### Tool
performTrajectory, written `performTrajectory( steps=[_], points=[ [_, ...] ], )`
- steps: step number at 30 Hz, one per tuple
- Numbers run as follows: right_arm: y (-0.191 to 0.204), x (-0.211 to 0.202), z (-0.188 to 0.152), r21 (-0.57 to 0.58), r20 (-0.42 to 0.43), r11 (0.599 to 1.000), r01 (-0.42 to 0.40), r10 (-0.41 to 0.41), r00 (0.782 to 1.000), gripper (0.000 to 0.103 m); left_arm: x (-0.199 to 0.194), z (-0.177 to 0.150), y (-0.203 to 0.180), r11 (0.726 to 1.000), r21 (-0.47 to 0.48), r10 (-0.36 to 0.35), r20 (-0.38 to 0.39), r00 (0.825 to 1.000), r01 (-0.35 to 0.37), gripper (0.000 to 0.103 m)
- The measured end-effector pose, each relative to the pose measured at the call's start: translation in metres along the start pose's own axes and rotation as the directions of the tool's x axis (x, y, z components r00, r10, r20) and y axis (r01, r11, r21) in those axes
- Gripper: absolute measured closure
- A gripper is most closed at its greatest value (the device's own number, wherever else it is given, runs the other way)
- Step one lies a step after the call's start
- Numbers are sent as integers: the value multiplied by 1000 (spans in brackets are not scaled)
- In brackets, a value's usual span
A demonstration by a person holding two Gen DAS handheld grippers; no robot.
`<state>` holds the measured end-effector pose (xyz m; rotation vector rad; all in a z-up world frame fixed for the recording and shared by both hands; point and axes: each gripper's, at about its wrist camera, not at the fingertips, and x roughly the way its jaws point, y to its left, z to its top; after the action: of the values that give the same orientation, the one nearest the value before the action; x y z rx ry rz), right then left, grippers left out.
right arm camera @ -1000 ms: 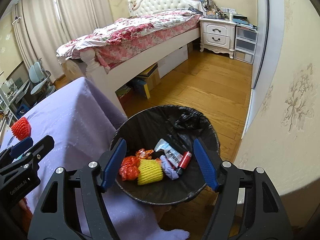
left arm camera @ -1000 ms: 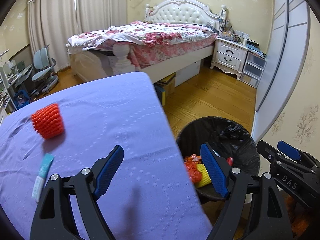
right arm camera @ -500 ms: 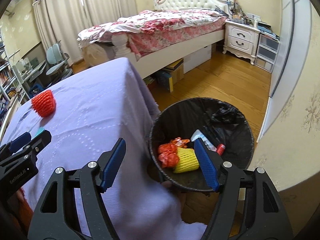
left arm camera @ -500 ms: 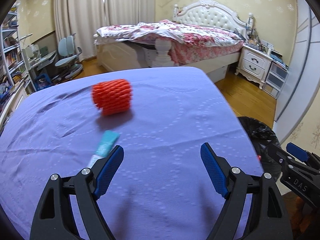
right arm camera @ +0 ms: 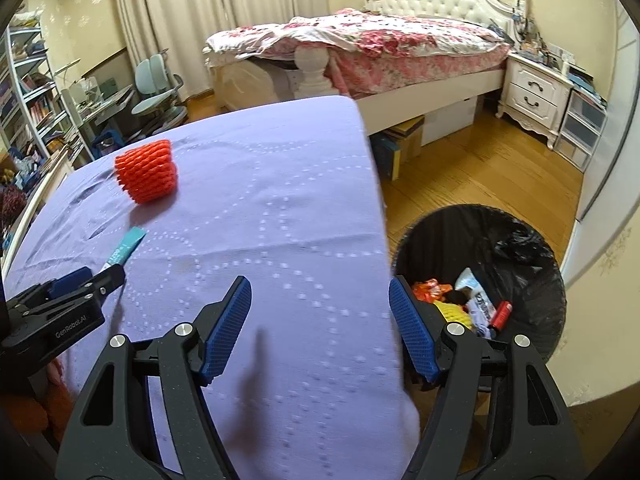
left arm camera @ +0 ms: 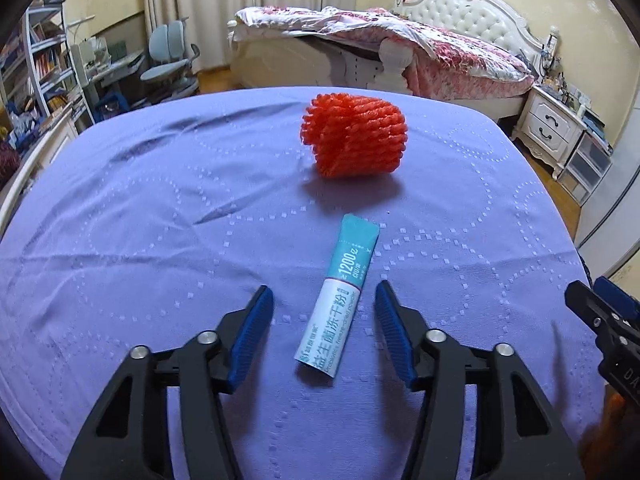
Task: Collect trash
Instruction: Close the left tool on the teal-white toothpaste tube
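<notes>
Left wrist view shows the left gripper (left arm camera: 324,324), jaws just narrowed yet gripping nothing, straddling the near end of the teal powder sachet (left arm camera: 340,304), whose long axis runs away toward the red foam fruit net (left arm camera: 354,140) just beyond.

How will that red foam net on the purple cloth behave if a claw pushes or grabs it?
The red foam net is open mesh, so it is probably very light and would squash under a grip. It lies on its side as a short cylinder, so a nudge may roll or skid it across the smooth cloth. It looks soft, not fragile.
</notes>
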<state>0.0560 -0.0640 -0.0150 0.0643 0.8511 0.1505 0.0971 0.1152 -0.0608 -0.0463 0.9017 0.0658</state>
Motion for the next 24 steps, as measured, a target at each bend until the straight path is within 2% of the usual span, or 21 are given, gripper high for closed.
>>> performTrajectory(
  steps=[4,5,7,12,15,24],
  points=[
    [16,6,2,-32,-9,999,-10,10,1000,33,0,-2,5,999,53,14,19,1000,-15,78],
    [24,10,4,-45,-16,999,-15,15,1000,33,-1,-4,8,998,55,15,22,1000,-16,81],
    [30,12,5,-51,-19,998,-23,22,1000,33,0,-3,15,998,55,9,26,1000,-10,81],
    [57,25,12,-92,-39,994,-58,55,998,33,5,3,39,998,34,47,30,998,-48,82],
    [81,37,20,-125,-58,989,-82,76,995,27,9,10,57,998,13,68,29,997,-69,82],
    [135,67,39,-161,-82,981,-111,98,992,26,19,26,98,995,-43,95,27,995,-94,82]
  ],
)
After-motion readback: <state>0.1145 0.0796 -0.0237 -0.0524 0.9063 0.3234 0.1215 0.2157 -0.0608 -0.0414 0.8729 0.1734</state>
